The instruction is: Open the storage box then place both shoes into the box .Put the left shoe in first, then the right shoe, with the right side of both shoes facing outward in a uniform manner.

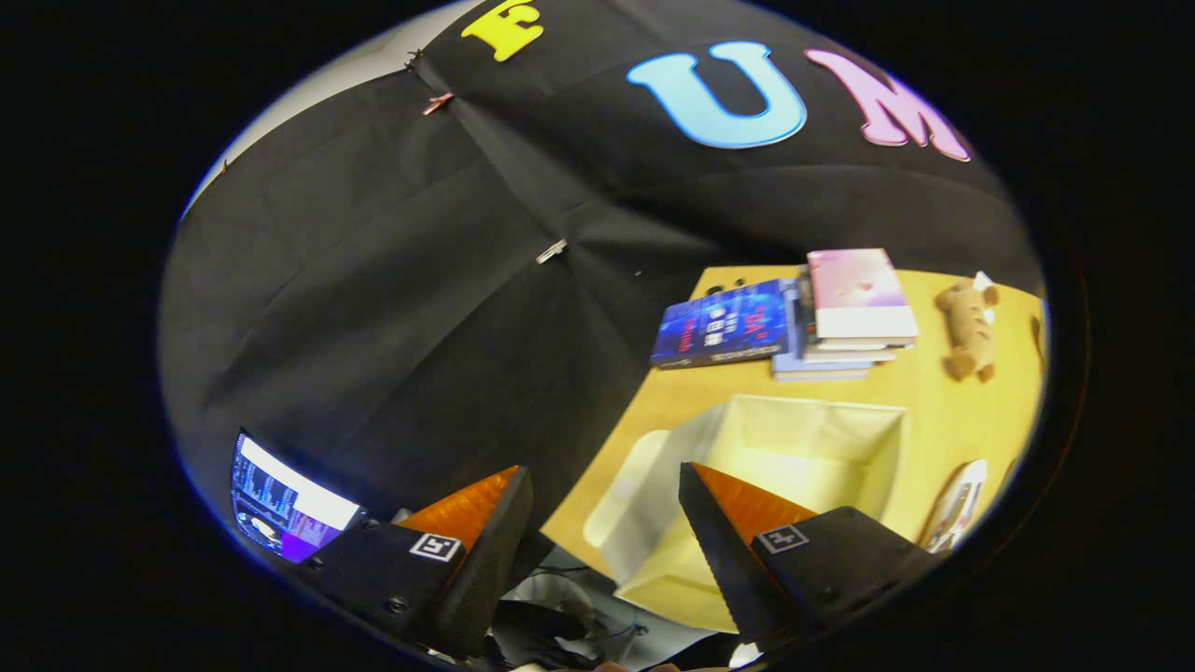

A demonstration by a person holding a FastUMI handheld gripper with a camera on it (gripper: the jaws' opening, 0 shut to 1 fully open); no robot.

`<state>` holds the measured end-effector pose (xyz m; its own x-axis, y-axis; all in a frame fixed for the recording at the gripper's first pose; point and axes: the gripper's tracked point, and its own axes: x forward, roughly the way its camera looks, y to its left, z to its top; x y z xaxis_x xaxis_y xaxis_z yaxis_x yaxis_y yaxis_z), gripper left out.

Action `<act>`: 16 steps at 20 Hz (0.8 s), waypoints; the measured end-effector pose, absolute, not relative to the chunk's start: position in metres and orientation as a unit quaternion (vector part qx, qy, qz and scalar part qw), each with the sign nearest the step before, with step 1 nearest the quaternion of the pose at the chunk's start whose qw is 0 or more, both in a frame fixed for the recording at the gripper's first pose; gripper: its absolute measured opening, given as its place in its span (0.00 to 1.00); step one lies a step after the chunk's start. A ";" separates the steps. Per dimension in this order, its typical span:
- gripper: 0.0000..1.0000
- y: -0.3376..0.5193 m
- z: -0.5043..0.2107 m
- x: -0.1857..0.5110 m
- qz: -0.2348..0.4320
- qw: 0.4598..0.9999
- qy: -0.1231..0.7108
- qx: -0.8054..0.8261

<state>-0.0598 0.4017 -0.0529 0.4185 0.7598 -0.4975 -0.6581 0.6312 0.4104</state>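
Fingers (719, 523) spread, empty — storage box (878, 439) open, shoe (957, 509) beside

Even overhead light brightens the wooden table (943, 411) and the pale storage box (803, 448) on it; the booth wall behind the box stays dark. Fisheye bending and slight blur grow away from the box.

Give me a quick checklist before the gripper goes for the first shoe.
1. Pale cream fabric storage box open: ok, lid flap hangs off its near side.
2. Box interior free: ok as far as visible.
3. Gripper open and empty: ok, fingers apart.
4. Left shoe located: cannot tell; only a white shoe-like edge beside the box.
5. Stacked books and brown plush toy clear of box: ok, beyond it.
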 end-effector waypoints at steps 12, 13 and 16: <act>0.98 0.109 -0.143 0.026 0.219 0.921 0.323 -0.001; 0.98 0.089 -0.157 0.029 0.207 0.921 0.329 -0.008; 0.98 0.047 -0.206 0.035 0.184 0.917 0.350 -0.038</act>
